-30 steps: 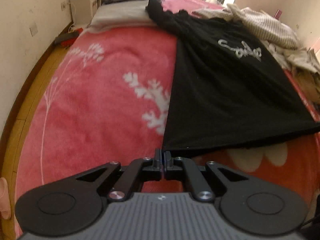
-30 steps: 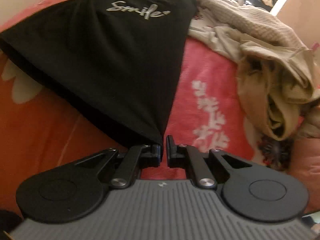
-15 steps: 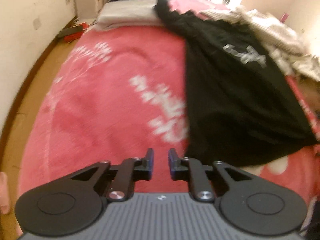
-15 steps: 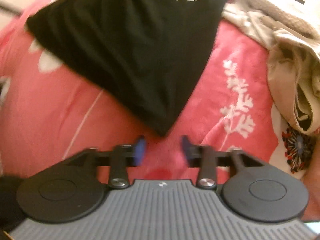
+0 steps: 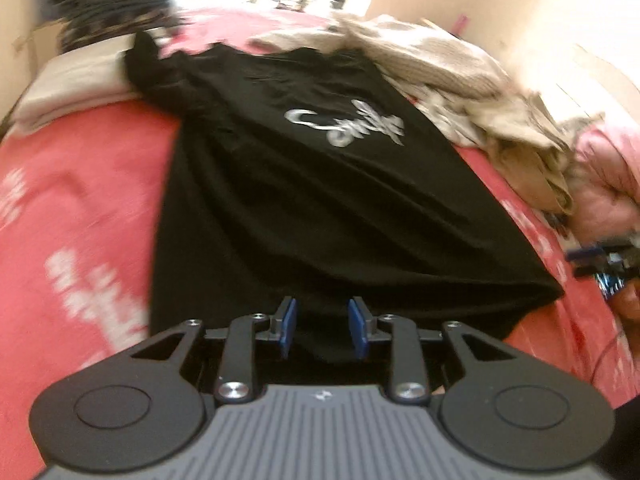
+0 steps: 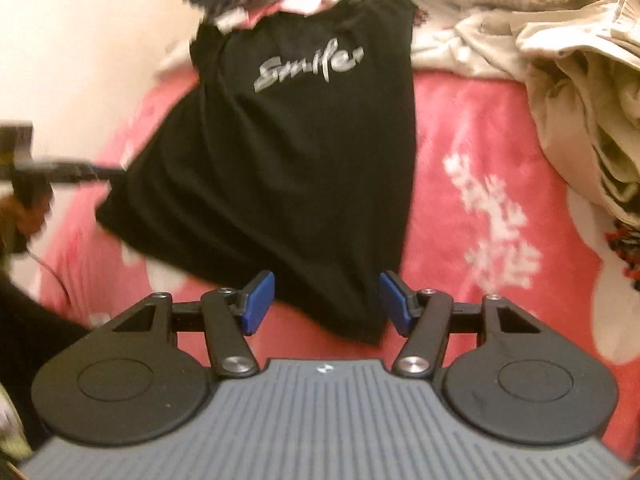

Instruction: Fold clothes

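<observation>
A black T-shirt (image 5: 312, 208) with silver "Smile" lettering lies flat on the pink blanket (image 5: 76, 208); it also shows in the right wrist view (image 6: 280, 168). My left gripper (image 5: 323, 326) is open and empty, hovering over the shirt's bottom hem. My right gripper (image 6: 326, 304) is open wide and empty, above the shirt's lower right corner. The other gripper shows at the edge of each view, left one (image 6: 24, 160) and right one (image 5: 600, 260).
A heap of beige and white clothes (image 5: 460, 92) lies at the shirt's right, also in the right wrist view (image 6: 580, 80). A white pillow (image 5: 68, 84) and dark folded items (image 5: 112, 4) sit at the bed's head. Walls flank the bed.
Both grippers opened and let go of the shirt's bottom corners. They lifted and moved inward over the hem; the shirt now lies flat on the blanket.
</observation>
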`<move>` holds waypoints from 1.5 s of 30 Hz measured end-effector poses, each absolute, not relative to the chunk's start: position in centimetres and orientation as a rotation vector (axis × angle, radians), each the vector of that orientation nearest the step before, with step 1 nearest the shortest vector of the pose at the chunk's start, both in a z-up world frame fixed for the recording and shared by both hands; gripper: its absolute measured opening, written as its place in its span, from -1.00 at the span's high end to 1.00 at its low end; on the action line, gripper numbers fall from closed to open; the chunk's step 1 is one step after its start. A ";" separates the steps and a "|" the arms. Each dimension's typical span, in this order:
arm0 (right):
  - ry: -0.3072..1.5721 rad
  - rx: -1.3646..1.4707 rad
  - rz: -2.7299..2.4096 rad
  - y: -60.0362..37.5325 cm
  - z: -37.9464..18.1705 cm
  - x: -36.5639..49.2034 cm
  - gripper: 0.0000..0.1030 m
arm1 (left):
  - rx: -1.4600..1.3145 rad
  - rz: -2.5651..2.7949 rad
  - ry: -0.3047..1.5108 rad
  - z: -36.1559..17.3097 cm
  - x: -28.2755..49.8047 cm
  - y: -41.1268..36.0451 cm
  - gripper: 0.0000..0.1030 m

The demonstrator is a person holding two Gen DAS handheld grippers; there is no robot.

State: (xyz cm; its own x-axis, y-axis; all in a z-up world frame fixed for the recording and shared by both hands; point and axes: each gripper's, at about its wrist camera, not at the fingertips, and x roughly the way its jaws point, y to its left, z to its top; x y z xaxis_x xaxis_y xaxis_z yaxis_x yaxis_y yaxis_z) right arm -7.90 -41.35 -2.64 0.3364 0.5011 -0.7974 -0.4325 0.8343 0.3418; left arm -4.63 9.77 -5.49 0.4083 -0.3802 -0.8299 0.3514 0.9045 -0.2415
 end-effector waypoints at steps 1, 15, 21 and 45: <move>1.056 0.091 0.615 -41.0 -2.7 -7.6 -0.12 | -0.007 -0.460 1.073 -6.0 -4.4 9.3 0.42; 1.039 0.206 0.581 -41.4 -4.4 -5.4 -0.11 | 0.049 -0.481 1.153 -7.6 -3.0 6.6 0.42; 1.036 0.227 0.568 -41.5 -4.9 -5.3 -0.11 | 0.057 -0.408 1.176 -8.3 -2.9 7.1 0.65; 0.997 0.233 0.546 -40.6 -5.1 -5.5 -0.11 | -0.233 -0.358 1.063 -2.9 -4.8 11.1 0.97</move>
State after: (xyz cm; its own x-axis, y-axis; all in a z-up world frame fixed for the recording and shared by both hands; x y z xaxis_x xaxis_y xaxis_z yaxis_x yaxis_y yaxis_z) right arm -5.53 -40.57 -5.14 0.4234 0.5349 -0.7312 -0.3279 0.8428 0.4267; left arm -4.83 11.14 -2.89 0.4366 -0.3953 -0.8082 0.1735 0.9184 -0.3555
